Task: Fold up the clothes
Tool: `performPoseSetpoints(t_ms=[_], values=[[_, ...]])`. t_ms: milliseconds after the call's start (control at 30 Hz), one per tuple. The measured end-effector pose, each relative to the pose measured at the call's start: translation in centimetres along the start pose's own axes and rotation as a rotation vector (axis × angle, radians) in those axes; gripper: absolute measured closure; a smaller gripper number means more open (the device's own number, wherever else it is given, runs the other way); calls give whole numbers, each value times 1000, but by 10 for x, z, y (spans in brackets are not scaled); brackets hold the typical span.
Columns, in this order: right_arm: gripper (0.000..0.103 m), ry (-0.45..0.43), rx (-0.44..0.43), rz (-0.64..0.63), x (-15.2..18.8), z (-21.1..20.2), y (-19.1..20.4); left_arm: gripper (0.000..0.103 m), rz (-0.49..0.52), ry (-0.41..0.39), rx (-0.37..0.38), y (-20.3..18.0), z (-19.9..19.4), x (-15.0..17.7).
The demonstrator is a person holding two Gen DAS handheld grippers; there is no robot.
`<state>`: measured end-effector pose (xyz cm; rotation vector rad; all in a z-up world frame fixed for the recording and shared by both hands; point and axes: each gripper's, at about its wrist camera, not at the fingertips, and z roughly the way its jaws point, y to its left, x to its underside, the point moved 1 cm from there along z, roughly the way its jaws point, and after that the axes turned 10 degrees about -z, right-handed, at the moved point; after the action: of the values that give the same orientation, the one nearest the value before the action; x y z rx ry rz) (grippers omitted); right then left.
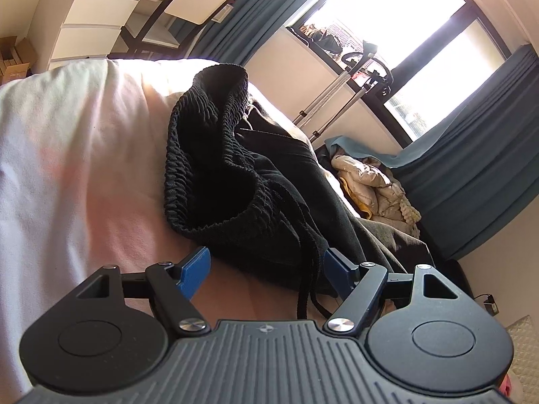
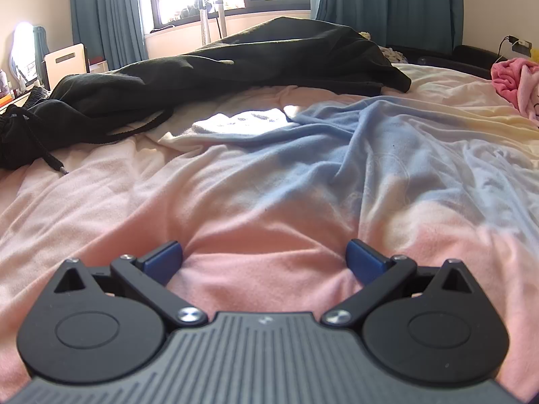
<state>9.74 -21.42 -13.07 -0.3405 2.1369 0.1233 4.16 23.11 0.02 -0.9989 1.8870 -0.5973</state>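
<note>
Left wrist view has the left gripper (image 1: 266, 269) spread wide, holding nothing, right at the ribbed waistband (image 1: 209, 155) of floppy black drawstring pants (image 1: 269, 208) on the pink bedsheet (image 1: 84, 168), probably the firmest place to pinch, while the right gripper (image 2: 264, 259) also gapes empty.

My bed (image 2: 101, 195) has a pink-and-blue blanket (image 2: 370, 155) on it, black pants (image 2: 235, 64) sprawled across, pink clothing (image 2: 515, 80) at the far edge.

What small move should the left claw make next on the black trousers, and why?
Probably ease the left claw forward and shut it on the ribbed waistband of the black trousers. It is open, the waistband lies bunched just ahead, and the right claw, open too, faces only the blanket.
</note>
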Motion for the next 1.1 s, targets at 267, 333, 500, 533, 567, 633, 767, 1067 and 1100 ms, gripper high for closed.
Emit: performPoseSetpoints(t_ms=[267, 333, 500, 533, 567, 633, 767, 1067, 1100], values=[[0, -1, 0, 0, 0, 0, 0, 26, 34, -5, -23, -1, 0, 3], [0, -1, 0, -1, 0, 0, 0, 26, 32, -2, -33, 1, 0, 3], [0, 0, -1, 0, 1, 0, 0, 26, -1, -12, -22, 9, -12, -3], [0, 0, -1, 0, 1, 0, 0, 26, -5, -17, -19, 12, -14, -5], [0, 0, -1, 0, 1, 0, 0, 26, -7, -21, -15, 14, -17, -7], [0, 1, -1, 0, 1, 0, 0, 26, -12, -28, -17, 19, -20, -10], [0, 0, -2, 1, 1, 0, 0, 26, -28, -28, -21, 31, -21, -14], [0, 2, 10, -11, -1, 1, 3, 26, -44, 1, -28, 49, -2, -16], [0, 2, 11, -13, -1, 1, 4, 26, -40, 5, -29, 50, 1, -16]])
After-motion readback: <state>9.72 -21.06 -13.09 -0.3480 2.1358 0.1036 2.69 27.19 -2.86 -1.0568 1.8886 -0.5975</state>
